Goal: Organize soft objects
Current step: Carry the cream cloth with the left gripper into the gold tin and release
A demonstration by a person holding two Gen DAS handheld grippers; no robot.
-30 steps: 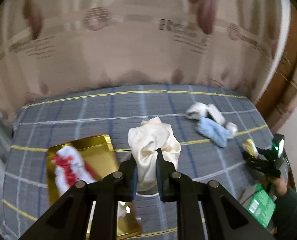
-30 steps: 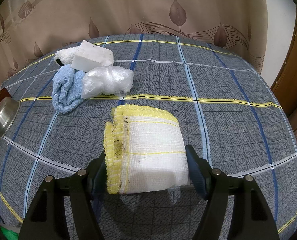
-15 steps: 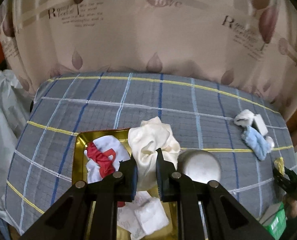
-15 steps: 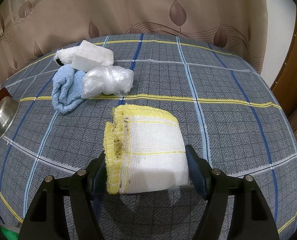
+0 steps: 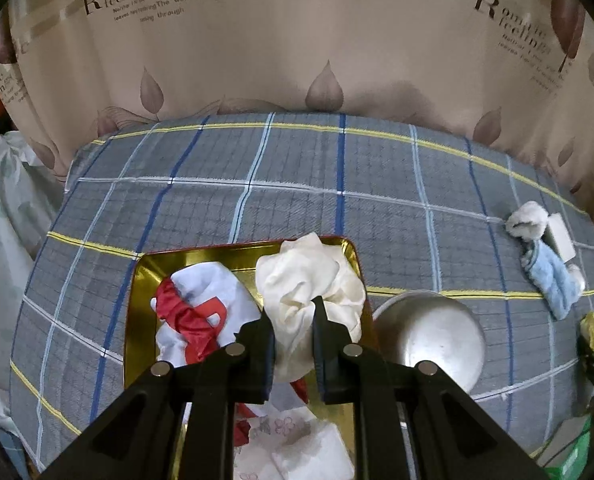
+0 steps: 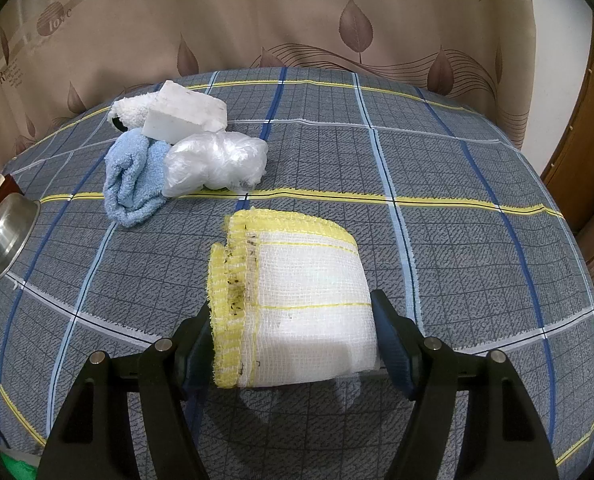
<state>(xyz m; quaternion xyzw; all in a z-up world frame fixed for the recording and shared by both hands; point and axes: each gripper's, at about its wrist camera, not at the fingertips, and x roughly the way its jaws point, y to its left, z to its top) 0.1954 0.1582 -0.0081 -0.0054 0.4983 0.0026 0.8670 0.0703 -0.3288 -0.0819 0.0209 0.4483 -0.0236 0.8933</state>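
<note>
My left gripper [image 5: 294, 322] is shut on a crumpled cream cloth [image 5: 309, 284] and holds it above the far right part of a gold tray [image 5: 137, 292]. The tray holds a white and red cloth [image 5: 197, 312] and white tissues [image 5: 297, 448]. My right gripper [image 6: 293, 320] has its jaws wide on both sides of a folded white cloth with yellow edges [image 6: 297, 304] that rests on the checked bedcover. A blue towel [image 6: 133, 176], a white fluffy cloth [image 6: 131, 110], a white block [image 6: 185, 114] and a clear plastic bag [image 6: 215, 160] lie beyond it.
A steel bowl [image 5: 429, 336] sits upside down right of the tray; it also shows at the left edge of the right wrist view [image 6: 7, 232]. A curtain [image 5: 297, 40] hangs behind the bed. A plastic-covered item [image 5: 5, 216] stands at the left. A wooden door [image 6: 589, 120] is at the right.
My left gripper has carried the cream cloth leftward to over the gold tray. The right gripper and the yellow-edged cloth have not moved.
</note>
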